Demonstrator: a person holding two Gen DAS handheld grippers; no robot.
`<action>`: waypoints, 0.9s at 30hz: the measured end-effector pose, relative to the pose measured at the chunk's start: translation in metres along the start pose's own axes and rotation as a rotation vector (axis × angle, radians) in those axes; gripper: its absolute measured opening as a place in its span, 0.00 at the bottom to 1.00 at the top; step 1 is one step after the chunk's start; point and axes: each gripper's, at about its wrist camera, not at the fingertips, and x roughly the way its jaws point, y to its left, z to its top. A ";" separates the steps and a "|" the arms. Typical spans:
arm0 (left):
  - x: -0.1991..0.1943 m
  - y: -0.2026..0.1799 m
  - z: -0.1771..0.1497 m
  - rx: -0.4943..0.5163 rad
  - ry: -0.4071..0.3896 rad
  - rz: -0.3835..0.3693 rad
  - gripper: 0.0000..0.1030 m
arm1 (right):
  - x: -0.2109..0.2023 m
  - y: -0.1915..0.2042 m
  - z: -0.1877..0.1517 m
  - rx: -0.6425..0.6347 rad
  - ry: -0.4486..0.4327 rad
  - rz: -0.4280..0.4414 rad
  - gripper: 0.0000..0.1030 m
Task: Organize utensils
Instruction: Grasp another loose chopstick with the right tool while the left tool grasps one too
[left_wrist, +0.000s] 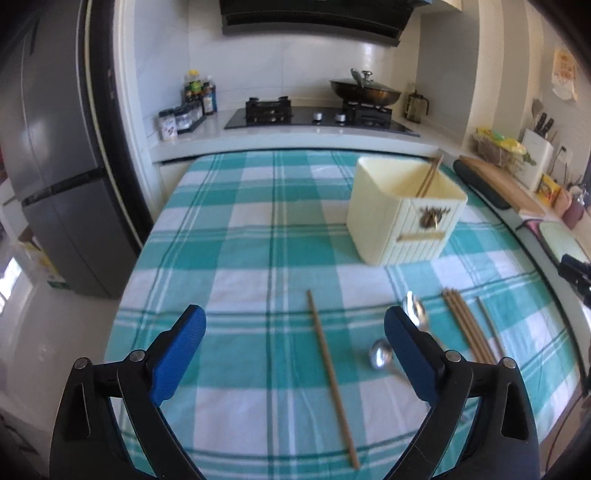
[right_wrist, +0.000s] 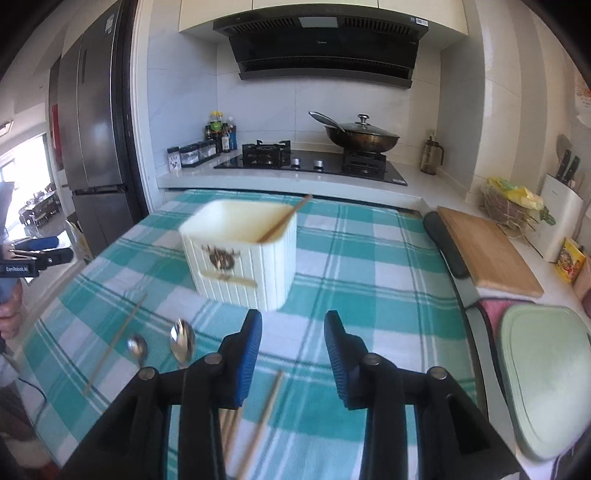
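Observation:
A cream ribbed utensil box (left_wrist: 402, 214) (right_wrist: 240, 258) stands on the teal checked tablecloth (left_wrist: 240, 236), with chopsticks (left_wrist: 430, 175) (right_wrist: 284, 218) leaning in its far corner. My left gripper (left_wrist: 295, 317) is open wide above a single wooden chopstick (left_wrist: 332, 376) that lies flat on the cloth, untouched. Two metal spoons (left_wrist: 380, 354) (right_wrist: 183, 339) lie by its right finger, and a bundle of chopsticks (left_wrist: 467, 328) lies further right. My right gripper (right_wrist: 293, 321) is open with nothing between its pads. It hovers in front of the box, over loose chopsticks (right_wrist: 266, 413).
A counter runs behind the table, with a gas hob (right_wrist: 314, 162), a lidded wok (right_wrist: 364, 138) and sauce bottles (right_wrist: 221, 134). To the right are a wooden cutting board (right_wrist: 487, 254), a pale green board (right_wrist: 546, 384) and a knife block (right_wrist: 561, 214). A grey fridge (left_wrist: 55, 166) stands on the left.

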 end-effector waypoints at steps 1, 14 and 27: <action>0.002 0.004 -0.015 -0.030 0.023 -0.002 0.95 | -0.003 -0.002 -0.017 0.012 0.014 -0.016 0.35; 0.030 -0.017 -0.080 -0.089 0.186 -0.087 0.96 | 0.003 -0.004 -0.129 0.177 0.209 -0.085 0.35; 0.061 -0.008 -0.067 -0.130 0.197 -0.033 0.96 | 0.038 0.018 -0.114 0.198 0.277 0.017 0.35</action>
